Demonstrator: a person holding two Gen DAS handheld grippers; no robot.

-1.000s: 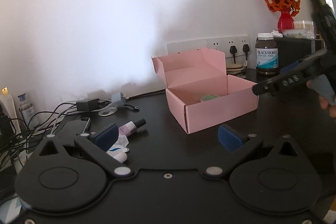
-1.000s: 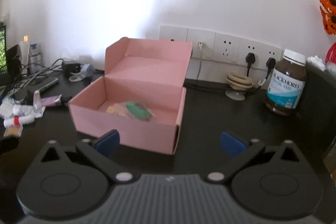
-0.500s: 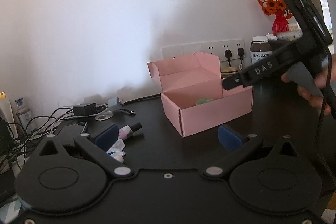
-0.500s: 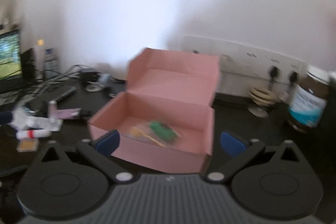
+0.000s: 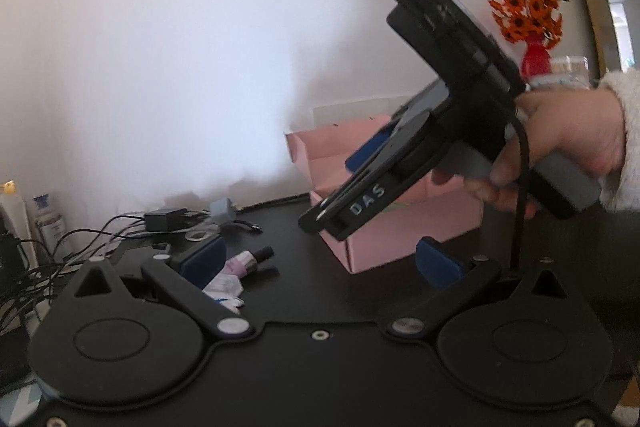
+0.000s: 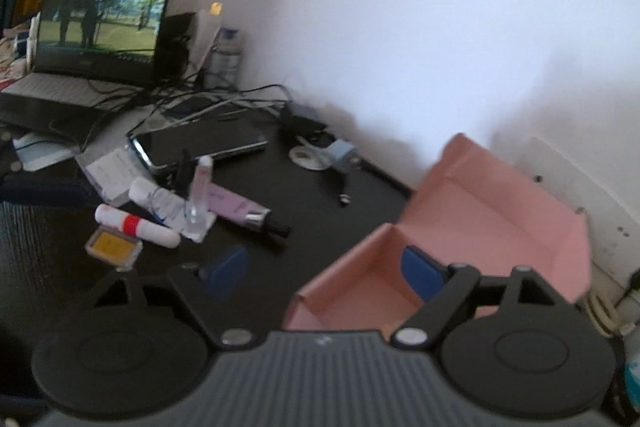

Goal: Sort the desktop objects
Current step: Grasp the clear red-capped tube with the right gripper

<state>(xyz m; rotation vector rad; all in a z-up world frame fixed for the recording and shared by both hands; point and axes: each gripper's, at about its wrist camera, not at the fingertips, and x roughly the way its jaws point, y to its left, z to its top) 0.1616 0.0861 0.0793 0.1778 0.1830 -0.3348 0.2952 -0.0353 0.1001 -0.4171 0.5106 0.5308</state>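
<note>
Pink cardboard, one open box (image 6: 472, 227), sits on the black desk (image 6: 320, 195). Left of it lie five small items: one purple tube (image 6: 236, 207), one clear tube (image 6: 160, 201), one white stick with a red band (image 6: 136, 225), one upright vial (image 6: 200, 187) and one yellow case (image 6: 113, 245). Right gripper (image 6: 324, 273), empty, is closing beside the box's left wall. Left gripper (image 5: 320, 259) hangs spread wide, holding nothing.

box (image 6: 492, 227) open, right on desk (image 6: 312, 203), against wall | tubes (image 6: 224, 203) heaped left of box | case (image 6: 114, 247) before the heap | phone (image 6: 200, 143) behind heap | laptop (image 6: 96, 27) far left, rear | cables (image 6: 200, 103) between laptop and phone | plug (image 6: 342, 153) behind, between phone and box
</note>
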